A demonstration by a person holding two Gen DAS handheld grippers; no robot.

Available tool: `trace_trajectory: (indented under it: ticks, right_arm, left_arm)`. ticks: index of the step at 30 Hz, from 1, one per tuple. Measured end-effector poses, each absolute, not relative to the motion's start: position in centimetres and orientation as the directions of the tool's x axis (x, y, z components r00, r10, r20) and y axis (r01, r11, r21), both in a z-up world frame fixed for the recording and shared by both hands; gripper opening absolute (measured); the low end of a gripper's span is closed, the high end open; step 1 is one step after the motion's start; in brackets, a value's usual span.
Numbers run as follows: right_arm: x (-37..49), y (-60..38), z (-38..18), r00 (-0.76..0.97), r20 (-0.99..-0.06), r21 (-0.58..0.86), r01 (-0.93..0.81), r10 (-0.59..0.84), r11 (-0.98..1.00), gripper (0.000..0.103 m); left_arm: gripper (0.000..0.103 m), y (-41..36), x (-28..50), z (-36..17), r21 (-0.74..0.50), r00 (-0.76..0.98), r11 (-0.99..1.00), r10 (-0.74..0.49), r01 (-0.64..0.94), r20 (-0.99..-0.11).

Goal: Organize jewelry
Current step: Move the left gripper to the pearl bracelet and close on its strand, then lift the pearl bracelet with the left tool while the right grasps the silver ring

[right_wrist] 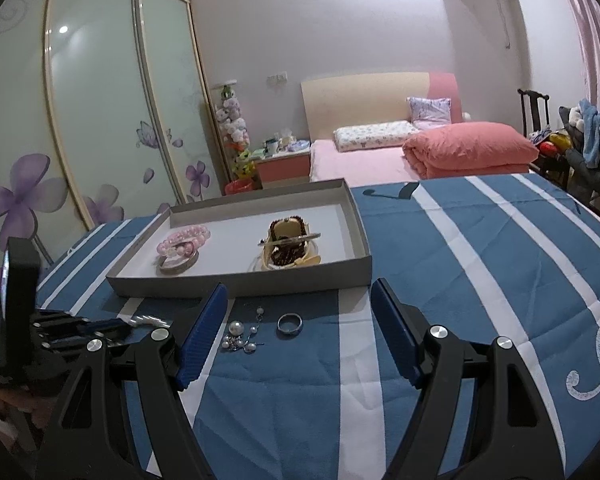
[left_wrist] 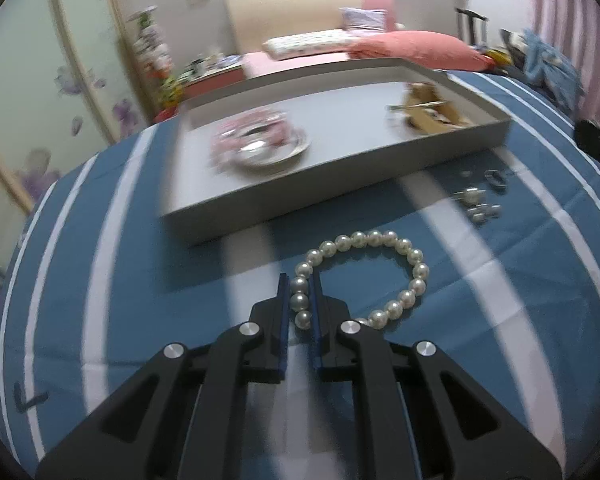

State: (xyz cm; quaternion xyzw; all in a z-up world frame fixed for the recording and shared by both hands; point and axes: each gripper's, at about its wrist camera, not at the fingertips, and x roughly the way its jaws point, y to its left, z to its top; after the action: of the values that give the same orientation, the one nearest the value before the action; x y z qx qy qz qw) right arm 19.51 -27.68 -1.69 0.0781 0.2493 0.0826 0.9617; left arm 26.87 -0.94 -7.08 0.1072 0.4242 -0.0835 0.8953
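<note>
Because the pearl bracelet (left_wrist: 364, 276) was a loose loop of round beads on soft cloth, we judged that the lift should go slowly and straight up, so the strand would not roll out of the pinch or swing against the tray wall on its way over. It lay at lower centre of the left wrist frame, on the blue striped cloth (left_wrist: 120, 280) just in front of the grey tray (left_wrist: 340, 200). Our left gripper (left_wrist: 300, 300) had its blue pads closed on the loop's left arc, with three or so beads caught between them and the rest of the ring trailing off to the right, flat on the cloth. Our right gripper (right_wrist: 300, 332) hung with its fingers spread wide and nothing between the pads; beneath it, on the cloth, lay a silver ring (right_wrist: 289, 324) and a scatter of small pearl earrings (right_wrist: 242, 336). Inside the tray sat pink bead bracelets (right_wrist: 184, 240) and a brown bead pile (right_wrist: 288, 244), well apart.
</note>
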Motion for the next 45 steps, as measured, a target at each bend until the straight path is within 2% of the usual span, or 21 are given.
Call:
trace_trajectory:
  ticks: [4,10,18,23,28,42,45]
  right_arm:
    - [20.1,-27.4,-2.1,0.836,-0.509,0.181,-0.129,0.206,0.975,0.072]
    - [21.1,-26.0,-3.2,0.774,-0.603,0.126,-0.149,0.195,0.981,0.058]
    - [23.3,-24.9,-4.9,0.678,-0.715,0.086,-0.155,0.169,0.984,0.047]
    - [23.8,-24.9,-5.2,0.651,-0.739,0.095,-0.154,0.174,0.983,0.041]
    - [23.6,-24.5,-4.6,0.662,-0.725,0.091,-0.179,0.188,0.980,0.041]
    - [26.2,-23.3,-5.4,0.618,-0.770,0.060,-0.179,0.160,0.982,0.041]
    - [26.6,-23.1,-5.4,0.616,-0.773,0.054,-0.174,0.151,0.983,0.038]
  left_arm:
    - [0.010,2.2,26.8,-7.0,0.104,0.627,0.981,-0.020,0.161,-0.779]
    - [0.010,5.1,26.9,-6.8,0.080,0.627,0.993,0.010,0.084,-0.779]
    - [0.010,5.8,26.9,-6.6,0.046,0.624,0.996,-0.010,0.074,-0.782]
    - [0.010,5.9,27.0,-6.6,0.043,0.624,0.996,-0.012,0.074,-0.782]
    - [0.010,5.9,27.0,-6.6,0.044,0.624,0.996,-0.012,0.074,-0.782]
    - [0.011,5.8,27.0,-6.6,0.043,0.624,0.996,-0.012,0.074,-0.782]
    - [0.011,5.9,27.0,-6.6,0.043,0.624,0.996,-0.013,0.074,-0.782]
